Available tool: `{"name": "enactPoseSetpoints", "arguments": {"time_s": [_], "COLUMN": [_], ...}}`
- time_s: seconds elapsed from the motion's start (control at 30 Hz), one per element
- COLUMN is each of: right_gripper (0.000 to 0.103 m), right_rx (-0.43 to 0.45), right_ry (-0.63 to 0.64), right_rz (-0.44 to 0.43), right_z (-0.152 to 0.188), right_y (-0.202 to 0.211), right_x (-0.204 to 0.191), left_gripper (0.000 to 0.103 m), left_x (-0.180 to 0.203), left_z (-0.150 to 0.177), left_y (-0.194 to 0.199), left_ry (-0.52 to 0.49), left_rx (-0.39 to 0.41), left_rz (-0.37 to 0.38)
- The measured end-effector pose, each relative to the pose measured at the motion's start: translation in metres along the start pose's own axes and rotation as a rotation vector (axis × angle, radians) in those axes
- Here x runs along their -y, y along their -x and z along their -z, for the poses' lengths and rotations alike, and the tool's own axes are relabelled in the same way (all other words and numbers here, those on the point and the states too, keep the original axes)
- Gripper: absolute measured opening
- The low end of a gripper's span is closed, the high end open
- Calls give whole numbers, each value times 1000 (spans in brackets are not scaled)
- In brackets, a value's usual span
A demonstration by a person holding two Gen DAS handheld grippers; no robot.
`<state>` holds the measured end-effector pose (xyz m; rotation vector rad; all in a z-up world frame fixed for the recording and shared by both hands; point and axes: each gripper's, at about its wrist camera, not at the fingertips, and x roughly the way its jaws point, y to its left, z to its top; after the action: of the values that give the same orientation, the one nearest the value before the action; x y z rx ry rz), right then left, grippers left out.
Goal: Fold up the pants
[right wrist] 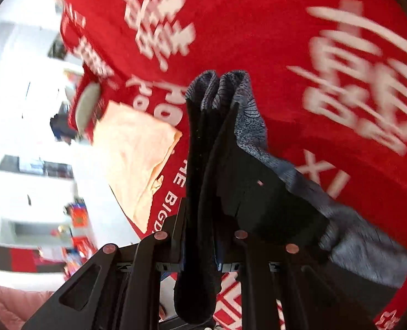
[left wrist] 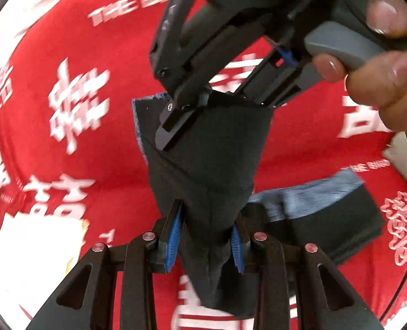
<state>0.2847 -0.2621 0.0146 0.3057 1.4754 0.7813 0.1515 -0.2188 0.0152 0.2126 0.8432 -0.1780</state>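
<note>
The pants are black with a blue-grey inner side, held up above a red cloth printed with white characters. My left gripper is shut on a bunched fold of the pants between its blue pads. My right gripper, held by a hand, reaches in from the top right and pinches the upper edge of the same fabric. In the right wrist view the pants hang over my right gripper, clamped between its fingers, with the grey inner side trailing to the right.
A folded peach cloth lies on the red cloth near its left edge. A pale folded item sits at the lower left of the left wrist view. A bright white room with shelves lies beyond the edge.
</note>
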Motion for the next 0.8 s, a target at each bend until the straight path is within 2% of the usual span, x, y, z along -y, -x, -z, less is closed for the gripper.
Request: {"name": "enactPoseSetpoints", "arguments": {"time_s": [0.17,0.33,0.47,0.6,0.8], "right_gripper": [17,17,17,17,17], "right_rx": [119,217,264,278,252], "right_ry": [-104,-226,-331,-407,-489], "right_rz": [-41,-75,-91,-77,-60], "right_z": [54,115,158,189,215], "right_y": [68,114,125,118,93], "right_x": [57,121,172,219,278], "left_gripper": [33,33,33,33,33], "left_x": [65,135,183,227,258], "left_z": [-8,-4,10,33,55], "left_y": [11,11,0,-18,-45], "left_ry": [-125,-251,-348,-437,-479], "left_rx": [19,3,-30,-67,-148], "left_rz": [73,131,159,169,149]}}
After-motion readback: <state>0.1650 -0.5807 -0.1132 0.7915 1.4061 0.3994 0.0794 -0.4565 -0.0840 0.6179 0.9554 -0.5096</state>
